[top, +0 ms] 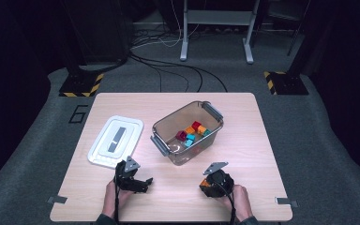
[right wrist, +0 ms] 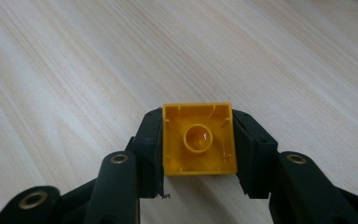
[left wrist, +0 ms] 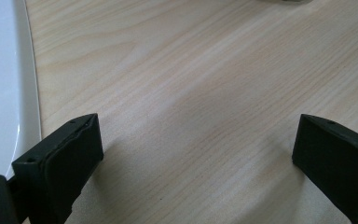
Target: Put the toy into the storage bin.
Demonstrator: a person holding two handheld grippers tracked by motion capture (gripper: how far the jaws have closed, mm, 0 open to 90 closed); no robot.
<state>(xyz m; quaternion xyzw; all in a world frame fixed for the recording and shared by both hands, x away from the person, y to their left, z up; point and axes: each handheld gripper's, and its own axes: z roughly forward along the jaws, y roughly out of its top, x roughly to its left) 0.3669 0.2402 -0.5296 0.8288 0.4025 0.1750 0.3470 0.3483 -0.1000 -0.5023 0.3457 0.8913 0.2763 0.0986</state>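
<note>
Right claw [right wrist: 199, 154] clamps yellow block [right wrist: 199, 140]; left claw [left wrist: 198, 154] gapes.

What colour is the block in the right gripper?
Yellow-orange block; clearest in the right gripper view.

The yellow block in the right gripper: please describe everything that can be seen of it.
The yellow block is a square toy brick of glossy plastic. Its hollow underside faces the camera, with thin walls and one round tube in the middle. The right gripper is shut on it, one black pad on each side, just above the wooden table.
</note>
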